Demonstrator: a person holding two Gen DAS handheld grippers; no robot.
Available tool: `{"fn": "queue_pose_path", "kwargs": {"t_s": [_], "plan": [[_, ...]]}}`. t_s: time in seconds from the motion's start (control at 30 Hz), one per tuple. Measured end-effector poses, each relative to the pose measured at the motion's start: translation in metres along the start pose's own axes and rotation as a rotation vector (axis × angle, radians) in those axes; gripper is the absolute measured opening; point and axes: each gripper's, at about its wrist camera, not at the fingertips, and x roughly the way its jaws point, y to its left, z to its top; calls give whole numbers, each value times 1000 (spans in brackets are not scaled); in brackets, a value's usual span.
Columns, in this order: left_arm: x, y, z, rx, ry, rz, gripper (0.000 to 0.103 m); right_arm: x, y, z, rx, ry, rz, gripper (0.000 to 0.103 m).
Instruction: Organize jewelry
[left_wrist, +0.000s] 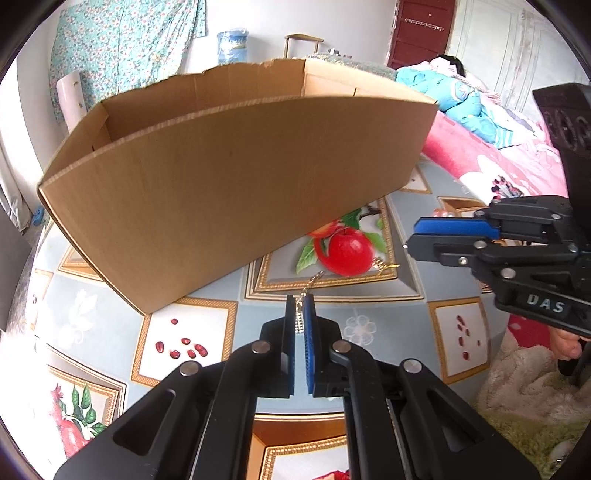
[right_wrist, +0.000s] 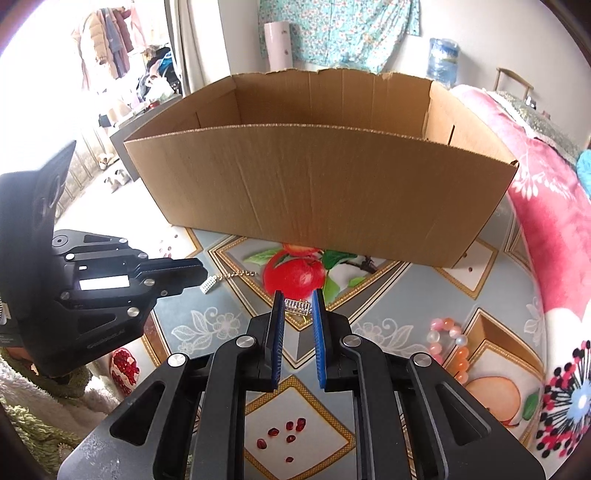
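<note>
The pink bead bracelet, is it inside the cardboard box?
No, the pink bead bracelet lies on the patterned tablecloth, in front of the cardboard box and apart from it.

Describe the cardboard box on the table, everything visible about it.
The cardboard box is plain brown corrugated card, wide and rectangular, standing upright on the fruit-patterned tablecloth with its top open. The flaps look torn off, leaving a ragged far rim. The inner walls show fold creases and a cut slot near the right corner; its floor is hidden, so any contents cannot be told. Its near wall is bare and unprinted. Neither hand-held gripper touches it.
</note>
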Motion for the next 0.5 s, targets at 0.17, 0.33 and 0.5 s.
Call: {"fn": "queue_pose_path", "kwargs": {"t_s": [0.17, 0.33, 0.5], "plan": [[-8, -4, 3, 14, -22, -3, 4, -1, 5, 4, -8, -13, 0, 13], [-4, -2, 2, -10, 21, -15, 4, 0, 6, 2, -7, -14, 8, 13], [7, -1, 3, -15, 58, -6, 18, 4, 6, 2, -3, -10, 21, 13]]}}
